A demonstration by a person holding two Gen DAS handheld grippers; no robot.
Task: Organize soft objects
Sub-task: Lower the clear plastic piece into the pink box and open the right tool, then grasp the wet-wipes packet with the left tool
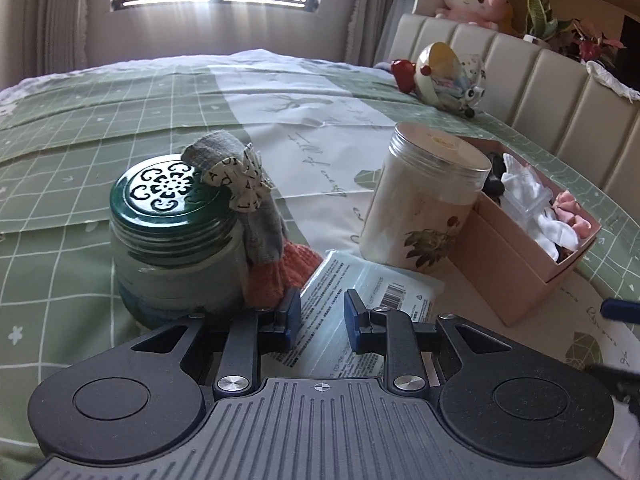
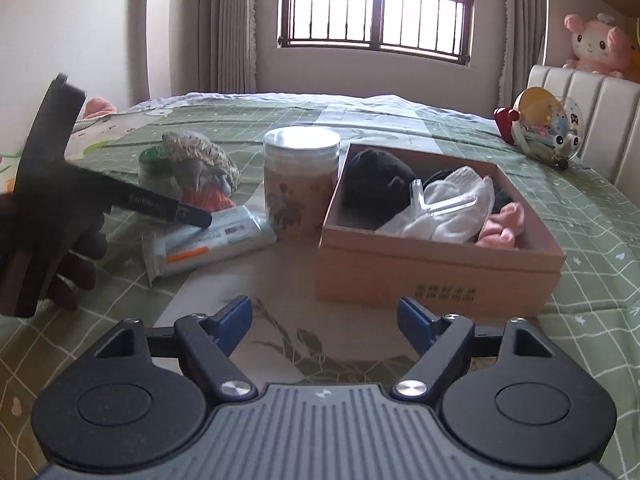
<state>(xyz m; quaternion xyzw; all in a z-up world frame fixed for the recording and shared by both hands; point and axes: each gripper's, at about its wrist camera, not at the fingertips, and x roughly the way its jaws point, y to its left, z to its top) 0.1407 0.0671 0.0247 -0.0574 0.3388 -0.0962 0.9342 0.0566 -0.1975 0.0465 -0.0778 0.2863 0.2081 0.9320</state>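
A grey and orange sock with a cream bow (image 1: 256, 216) hangs over a green-lidded glass jar (image 1: 176, 236); it also shows in the right wrist view (image 2: 204, 176). My left gripper (image 1: 322, 320) is open and empty, just right of the sock's orange toe, above a plastic packet (image 1: 360, 304). A pink cardboard box (image 2: 432, 256) holds black, white and pink socks (image 2: 452, 204). My right gripper (image 2: 324, 324) is wide open and empty, low over the bed in front of the box.
A clear jar with a flower print (image 2: 300, 184) stands between the green jar and the box. A toy-filled pouch (image 2: 544, 128) lies by the padded headboard (image 1: 540, 76). A pink plush (image 2: 592, 44) sits on the shelf. The bed has a green grid sheet (image 1: 100, 120).
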